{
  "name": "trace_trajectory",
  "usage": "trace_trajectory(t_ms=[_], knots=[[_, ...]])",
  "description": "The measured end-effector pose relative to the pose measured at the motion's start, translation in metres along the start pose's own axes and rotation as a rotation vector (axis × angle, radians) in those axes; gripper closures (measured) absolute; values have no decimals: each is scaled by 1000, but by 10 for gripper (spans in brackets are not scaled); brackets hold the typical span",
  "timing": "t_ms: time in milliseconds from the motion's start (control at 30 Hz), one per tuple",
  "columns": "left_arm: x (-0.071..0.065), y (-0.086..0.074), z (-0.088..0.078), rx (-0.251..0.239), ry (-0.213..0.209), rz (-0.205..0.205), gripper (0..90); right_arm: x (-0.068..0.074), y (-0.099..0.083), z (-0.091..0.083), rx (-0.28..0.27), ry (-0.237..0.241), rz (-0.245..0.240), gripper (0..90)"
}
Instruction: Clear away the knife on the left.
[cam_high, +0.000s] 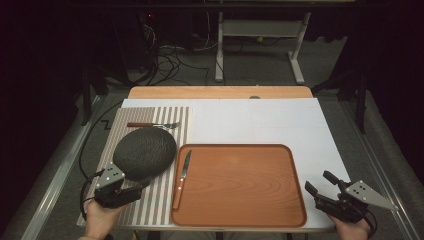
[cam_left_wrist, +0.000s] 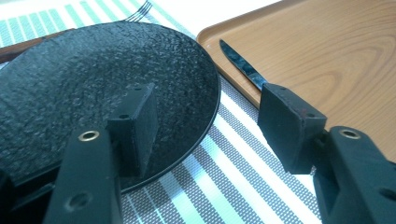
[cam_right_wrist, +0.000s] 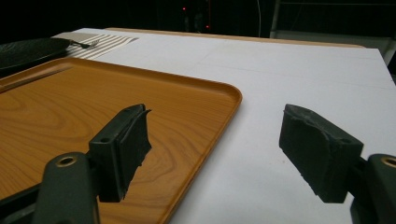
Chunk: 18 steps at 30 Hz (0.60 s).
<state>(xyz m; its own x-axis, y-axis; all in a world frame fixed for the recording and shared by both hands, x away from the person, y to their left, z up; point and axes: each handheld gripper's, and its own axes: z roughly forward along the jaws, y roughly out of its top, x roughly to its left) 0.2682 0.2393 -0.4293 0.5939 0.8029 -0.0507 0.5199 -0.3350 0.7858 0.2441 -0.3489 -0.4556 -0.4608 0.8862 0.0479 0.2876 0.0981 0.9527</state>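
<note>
- Table first, from the high view: we see a striped placemat (cam_high: 170, 117) at left of centre, with a dark textured plate (cam_high: 145, 152) on it and a fork (cam_high: 152, 124) lying crosswise just above the plate. A wooden tray (cam_high: 240, 185) fills the lower centre, and a knife (cam_high: 182, 177) rests across its left rim, blade on the tray, wooden handle on the mat. Our left gripper (cam_high: 131, 192) sits at lower left, just below the plate, on the mat; whether its jaws are apart we cannot tell here. Our right gripper (cam_high: 320, 182) sits at lower right on the white table sheet (cam_high: 280, 122), jaws spread and holding nothing.
- Left gripper view: we see the left gripper (cam_left_wrist: 208, 126) with its jaws wide apart and nothing between them. One jaw stands over the plate (cam_left_wrist: 93, 79) at left; the other stands at right in front of the knife (cam_left_wrist: 243, 65) and the tray (cam_left_wrist: 327, 51), with the placemat (cam_left_wrist: 233, 158) below.
- Right gripper view: we see the right gripper (cam_right_wrist: 215, 144) with jaws wide apart and empty, straddling the tray's (cam_right_wrist: 70, 107) near right edge, one jaw over the tray, one over the white sheet (cam_right_wrist: 289, 65). The plate (cam_right_wrist: 28, 49) and fork (cam_right_wrist: 86, 44) show small in the upper left.
</note>
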Motion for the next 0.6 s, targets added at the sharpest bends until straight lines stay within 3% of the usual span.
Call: trace_trajectory(t_ms=[600], knots=[[8, -16, -16, -67, 34, -30, 356, 0, 0, 0, 1, -2, -2, 246]])
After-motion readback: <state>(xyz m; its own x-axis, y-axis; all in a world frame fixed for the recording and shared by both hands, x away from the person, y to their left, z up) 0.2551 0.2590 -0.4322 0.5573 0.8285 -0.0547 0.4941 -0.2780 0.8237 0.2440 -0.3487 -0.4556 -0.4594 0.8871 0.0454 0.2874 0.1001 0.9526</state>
